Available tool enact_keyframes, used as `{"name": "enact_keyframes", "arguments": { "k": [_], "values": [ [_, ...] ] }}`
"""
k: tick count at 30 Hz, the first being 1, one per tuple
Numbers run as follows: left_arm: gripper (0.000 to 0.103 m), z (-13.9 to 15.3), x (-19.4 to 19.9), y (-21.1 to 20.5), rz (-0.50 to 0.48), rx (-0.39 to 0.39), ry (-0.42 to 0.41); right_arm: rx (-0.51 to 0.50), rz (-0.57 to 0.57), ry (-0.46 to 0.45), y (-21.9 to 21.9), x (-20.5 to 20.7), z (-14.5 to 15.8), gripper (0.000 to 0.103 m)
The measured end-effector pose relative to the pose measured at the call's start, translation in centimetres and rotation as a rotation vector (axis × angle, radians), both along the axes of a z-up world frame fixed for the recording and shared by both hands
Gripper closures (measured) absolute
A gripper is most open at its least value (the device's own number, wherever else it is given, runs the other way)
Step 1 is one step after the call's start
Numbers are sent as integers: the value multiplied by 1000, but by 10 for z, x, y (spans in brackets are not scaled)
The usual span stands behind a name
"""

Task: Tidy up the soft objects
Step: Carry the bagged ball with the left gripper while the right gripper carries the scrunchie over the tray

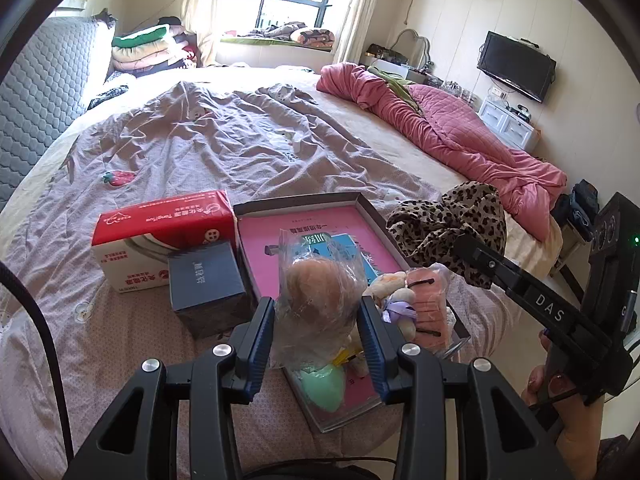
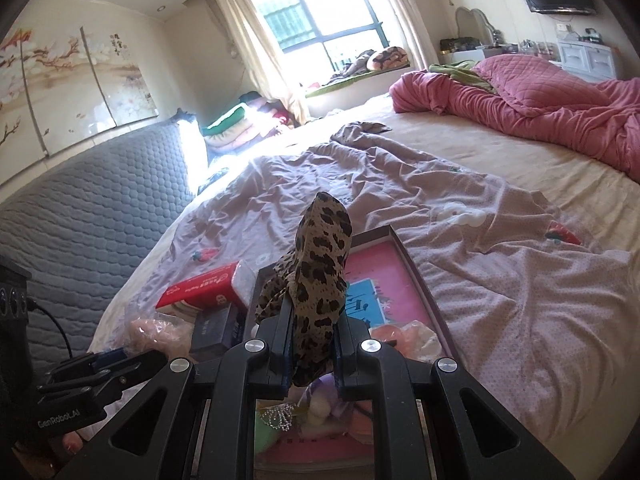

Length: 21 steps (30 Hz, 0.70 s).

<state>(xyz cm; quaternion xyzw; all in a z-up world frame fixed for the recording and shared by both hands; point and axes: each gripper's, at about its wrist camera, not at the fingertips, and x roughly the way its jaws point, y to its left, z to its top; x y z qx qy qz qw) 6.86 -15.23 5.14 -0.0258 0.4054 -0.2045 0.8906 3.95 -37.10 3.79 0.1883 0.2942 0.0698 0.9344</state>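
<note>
While both my grippers are loaded over the shallow box (image 1: 362, 205) on the bed, the risks sit on each side in turn. On the left, my left gripper (image 1: 318, 334) pinches a clear plastic bag (image 1: 320, 292) with something round and peach-coloured inside; the pads press the film, not the lump. I judge the slick plastic could slide out, dropping the bag onto the plush toy (image 1: 394, 292) and the pink stack (image 1: 430, 308) already in the box, or knocking the dark blue carton (image 1: 206, 280) just beside it. The bag stands roughly upright between my jaws, long axis running up and away from me.

On the right, my right gripper (image 2: 310, 354) has its jaws pressed together on a leopard-print cloth (image 2: 320, 264). It rises from the pinch like a stalk, long axis pointing up and forward toward the window, the free end drooping left. Held by one fold, it could slip, or its tail could drag over the red tissue pack (image 2: 208, 286) as I lower it.
</note>
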Motion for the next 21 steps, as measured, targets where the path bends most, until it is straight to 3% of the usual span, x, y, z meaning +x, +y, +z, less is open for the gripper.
{"name": "enact_keyframes", "arguments": {
  "k": [13, 21],
  "values": [
    [61, -10, 18, -63, -94, 18, 36, 11, -56, 20, -22, -5, -12, 88],
    [61, -38, 33, -89, -131, 45, 100, 24, -86, 22, -34, -6, -17, 88]
  ]
}}
